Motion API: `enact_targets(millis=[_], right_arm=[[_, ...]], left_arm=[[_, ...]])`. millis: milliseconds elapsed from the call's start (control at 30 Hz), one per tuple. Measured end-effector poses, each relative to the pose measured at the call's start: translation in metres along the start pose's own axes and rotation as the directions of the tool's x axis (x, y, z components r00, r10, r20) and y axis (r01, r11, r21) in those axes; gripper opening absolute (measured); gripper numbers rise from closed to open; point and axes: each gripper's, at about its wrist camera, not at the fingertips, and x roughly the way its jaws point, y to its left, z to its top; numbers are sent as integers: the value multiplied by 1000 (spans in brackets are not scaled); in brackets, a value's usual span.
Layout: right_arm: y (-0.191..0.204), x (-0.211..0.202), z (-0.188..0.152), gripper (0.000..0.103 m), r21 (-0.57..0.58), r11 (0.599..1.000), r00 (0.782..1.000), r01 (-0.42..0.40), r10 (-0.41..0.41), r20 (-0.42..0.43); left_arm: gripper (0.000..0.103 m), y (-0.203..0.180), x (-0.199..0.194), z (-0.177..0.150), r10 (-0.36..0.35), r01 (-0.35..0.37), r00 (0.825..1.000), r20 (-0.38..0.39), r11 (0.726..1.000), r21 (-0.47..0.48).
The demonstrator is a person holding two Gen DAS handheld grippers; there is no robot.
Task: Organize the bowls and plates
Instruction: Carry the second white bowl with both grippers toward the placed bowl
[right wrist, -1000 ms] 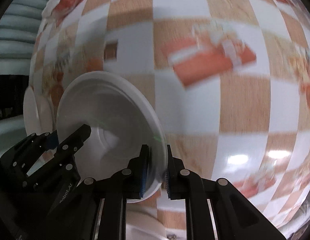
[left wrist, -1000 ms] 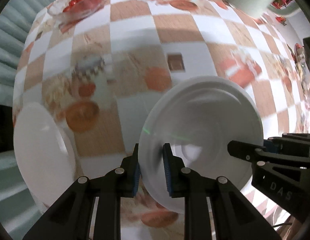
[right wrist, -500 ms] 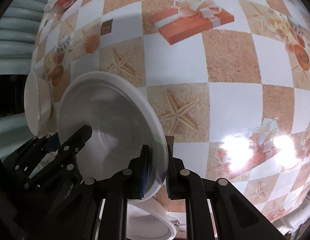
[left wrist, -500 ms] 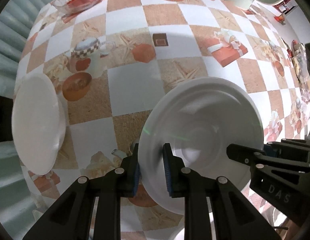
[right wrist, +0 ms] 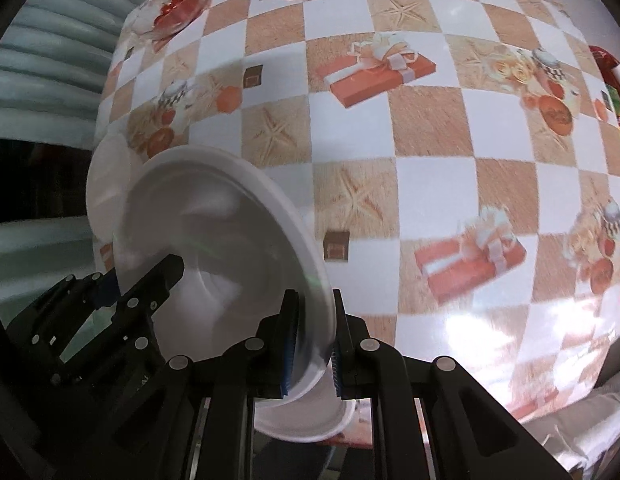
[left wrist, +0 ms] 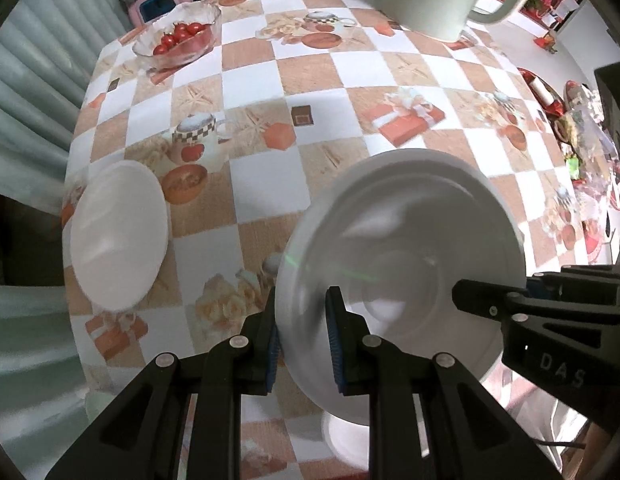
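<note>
Keep both grips level and move them together, so the white plate [left wrist: 401,248] does not twist between them. Your left gripper [left wrist: 302,344] is closed on the plate's near-left rim; your right gripper [right wrist: 311,344] is closed on the opposite rim. The plate hangs clear of the checked tablecloth [left wrist: 341,76], tilted, directly ahead of both sets of fingers.

A second white plate [left wrist: 118,236] lies on the cloth, ahead and to the left of your left gripper. Judged from the task, this is the likely stacking target. Lower the held plate flat and centred over it before you release.

A white bowl [right wrist: 310,420] sits beneath the held plate, close under your right gripper. Avoid striking it.
</note>
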Motion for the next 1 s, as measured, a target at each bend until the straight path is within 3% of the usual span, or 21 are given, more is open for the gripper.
enact_targets(millis=[400,1000], right_arm=[[-5,7,-78,16,20,1000,998,17,-16,-64],[-12,36,-99,16,37,998,995,48,-45,-93]], left_arm=[[23,-23,-5,-71,-18,22,998,-62,998,56],[23,-34,20,-94,-19,27,993,-113,997,69]])
